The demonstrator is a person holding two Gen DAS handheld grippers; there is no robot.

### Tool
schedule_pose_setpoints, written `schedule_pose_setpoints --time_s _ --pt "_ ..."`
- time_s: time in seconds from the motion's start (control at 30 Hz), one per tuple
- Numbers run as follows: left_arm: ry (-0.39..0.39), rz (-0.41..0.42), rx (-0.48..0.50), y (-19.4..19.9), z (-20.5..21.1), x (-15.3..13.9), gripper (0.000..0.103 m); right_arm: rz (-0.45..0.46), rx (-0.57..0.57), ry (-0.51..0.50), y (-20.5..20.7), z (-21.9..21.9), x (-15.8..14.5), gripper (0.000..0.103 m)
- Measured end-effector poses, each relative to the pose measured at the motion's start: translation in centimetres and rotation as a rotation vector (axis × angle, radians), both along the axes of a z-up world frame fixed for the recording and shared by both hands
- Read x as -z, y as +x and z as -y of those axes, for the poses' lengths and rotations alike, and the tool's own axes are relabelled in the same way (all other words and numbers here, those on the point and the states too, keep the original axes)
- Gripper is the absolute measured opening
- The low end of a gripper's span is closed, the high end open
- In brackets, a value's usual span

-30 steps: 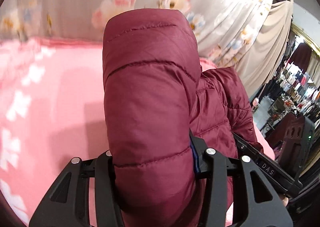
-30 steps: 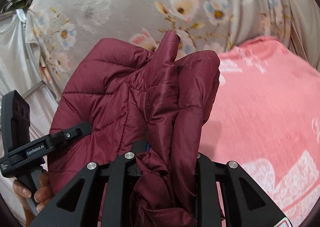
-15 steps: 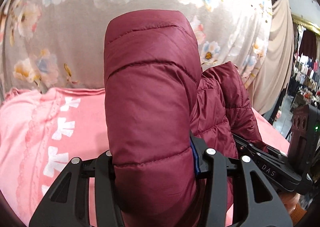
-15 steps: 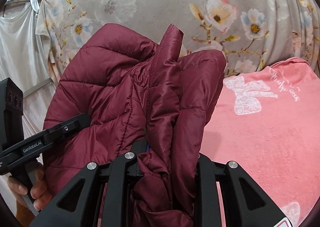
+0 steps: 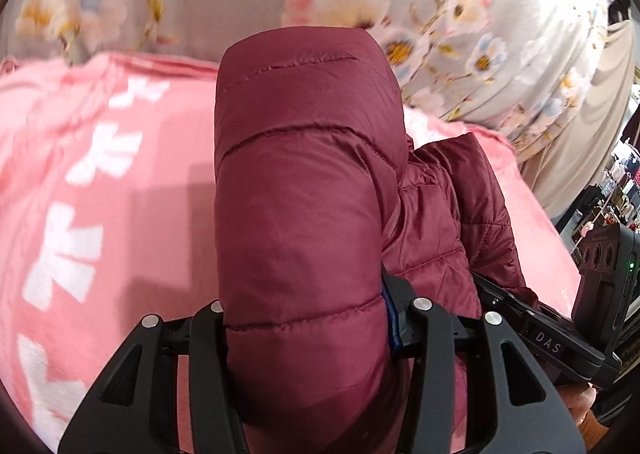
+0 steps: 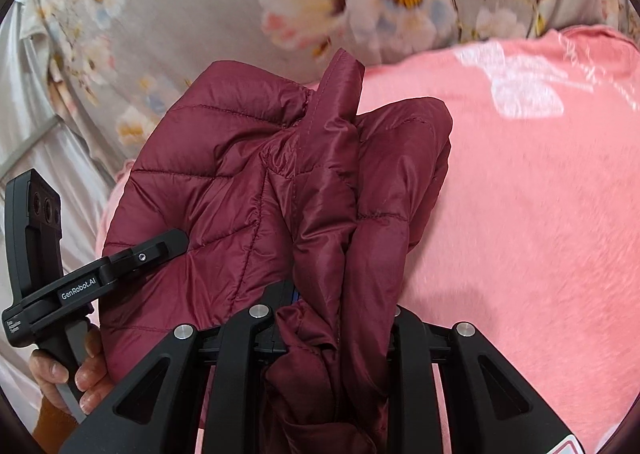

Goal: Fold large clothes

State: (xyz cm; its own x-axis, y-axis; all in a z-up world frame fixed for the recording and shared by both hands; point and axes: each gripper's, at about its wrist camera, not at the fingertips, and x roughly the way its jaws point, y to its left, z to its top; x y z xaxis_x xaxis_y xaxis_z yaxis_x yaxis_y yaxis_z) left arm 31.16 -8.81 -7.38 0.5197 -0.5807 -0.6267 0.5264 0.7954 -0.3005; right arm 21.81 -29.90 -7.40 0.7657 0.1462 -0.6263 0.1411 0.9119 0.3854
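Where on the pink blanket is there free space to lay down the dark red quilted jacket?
The pink blanket with white bows lies bare left of the dark red quilted jacket in the left view, and right of it in the right view. Crowded: between the grippers, where the jacket bunches.

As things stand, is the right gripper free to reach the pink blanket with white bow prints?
Probably not: the right gripper is shut on a bunched fold of the maroon quilted puffer jacket, which hangs between it and the pink blanket.
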Motion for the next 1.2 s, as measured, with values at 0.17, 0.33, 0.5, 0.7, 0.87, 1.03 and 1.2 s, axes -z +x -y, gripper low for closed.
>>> schedule_pose_setpoints --time_s 0.17,0.33,0.5,0.7,0.87,1.03,1.2 --pt "-0.016 -0.017 -0.016 0.4 -0.6 1.6 0.048 0.007 0.007 0.024 -0.1 0.8 1.0 0.02" --pt "-0.009 -0.014 -0.028 0.6 -0.8 2.9 0.054 0.003 0.016 0.019 -0.1 1.0 2.2 0.022" --pt "-0.02 -0.031 -0.056 1.1 -1.2 3.9 0.063 0.005 0.023 0.049 0.0 1.4 3.0 0.031" --pt "0.095 0.038 -0.15 0.2 -1.5 2.4 0.081 -0.006 0.019 0.063 -1.1 1.9 1.3 0.044" --pt "0.189 0.135 -0.249 -1.7 -3.2 -1.8 0.084 0.034 0.037 0.058 -3.9 2.9 -2.5 0.049" --pt "0.162 0.179 -0.349 -3.3 -5.2 -7.9 0.082 0.097 0.068 -0.031 -5.0 1.8 -7.9 0.008" --pt "0.155 0.153 -0.39 -3.1 -3.4 -10.4 0.069 0.105 0.062 -0.141 -2.5 -1.3 -10.0 0.001"
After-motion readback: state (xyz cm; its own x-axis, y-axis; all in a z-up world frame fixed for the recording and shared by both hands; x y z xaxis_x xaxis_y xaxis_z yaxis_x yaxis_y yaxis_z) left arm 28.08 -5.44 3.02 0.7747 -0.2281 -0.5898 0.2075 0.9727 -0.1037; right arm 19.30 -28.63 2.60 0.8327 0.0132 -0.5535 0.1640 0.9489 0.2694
